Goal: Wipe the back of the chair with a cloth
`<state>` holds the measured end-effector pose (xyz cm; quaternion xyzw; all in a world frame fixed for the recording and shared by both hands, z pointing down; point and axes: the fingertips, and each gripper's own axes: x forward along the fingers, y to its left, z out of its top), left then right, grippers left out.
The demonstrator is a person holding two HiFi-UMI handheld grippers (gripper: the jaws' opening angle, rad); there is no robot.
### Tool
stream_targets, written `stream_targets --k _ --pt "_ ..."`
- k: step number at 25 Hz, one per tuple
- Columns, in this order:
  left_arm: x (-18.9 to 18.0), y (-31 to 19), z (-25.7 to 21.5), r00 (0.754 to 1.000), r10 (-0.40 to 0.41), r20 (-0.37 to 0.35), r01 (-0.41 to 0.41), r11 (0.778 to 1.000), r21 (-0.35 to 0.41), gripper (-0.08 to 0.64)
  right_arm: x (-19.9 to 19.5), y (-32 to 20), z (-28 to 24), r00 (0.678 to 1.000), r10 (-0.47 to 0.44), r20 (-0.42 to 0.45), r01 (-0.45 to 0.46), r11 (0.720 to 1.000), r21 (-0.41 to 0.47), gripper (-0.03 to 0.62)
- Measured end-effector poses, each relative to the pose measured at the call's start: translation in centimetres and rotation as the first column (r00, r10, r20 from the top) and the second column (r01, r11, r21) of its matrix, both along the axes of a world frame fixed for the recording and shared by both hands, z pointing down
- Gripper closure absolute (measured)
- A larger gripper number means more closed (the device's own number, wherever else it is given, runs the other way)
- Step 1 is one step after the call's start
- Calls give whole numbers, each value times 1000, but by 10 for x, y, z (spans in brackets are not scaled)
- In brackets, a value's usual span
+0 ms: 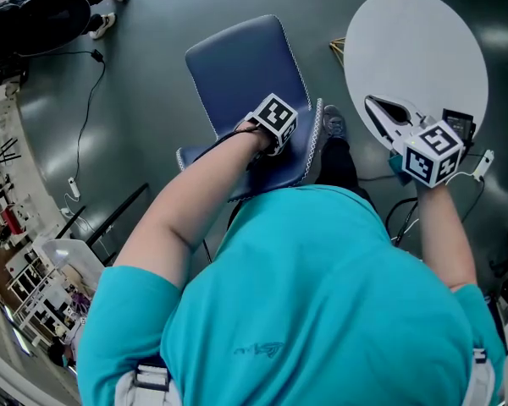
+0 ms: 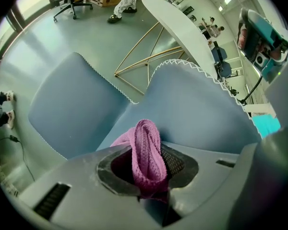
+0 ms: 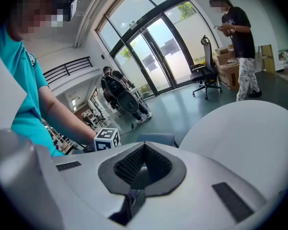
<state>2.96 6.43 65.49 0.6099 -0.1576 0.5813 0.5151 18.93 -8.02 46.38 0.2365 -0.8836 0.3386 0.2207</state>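
Left tongs (image 2: 151,174) are clenched on a bunched fold of pink knitted cloth (image 2: 145,147), which looks soft, light and limp, so a pinch at its gathered middle should suit it. Just beyond stands the blue chair back (image 2: 197,109). The right tongs (image 3: 141,169) are closed and empty above the round white desk (image 3: 240,128).

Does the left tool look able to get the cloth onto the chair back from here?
Probably yes: the left tool, shut on the pink cloth, sits right at the chair back with nothing between them. The right tool is away over the white table.
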Motion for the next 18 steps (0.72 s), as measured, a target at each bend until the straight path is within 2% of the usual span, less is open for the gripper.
stream_targets --k 3,7,18 --pt "14 -12 -6 1000 -20 -7 20 1000 3 453 12 -6 -5 1000 8 1 -8 1000 0 594" --pt "8 -7 -2 1000 0 0 0 1000 10 453 6 3 -1 1000 20 4 -20 1000 1 594" --pt "44 -21 -15 995 -88 -40 88 996 13 453 37 12 -11 998 55 9 -55 998 4 594"
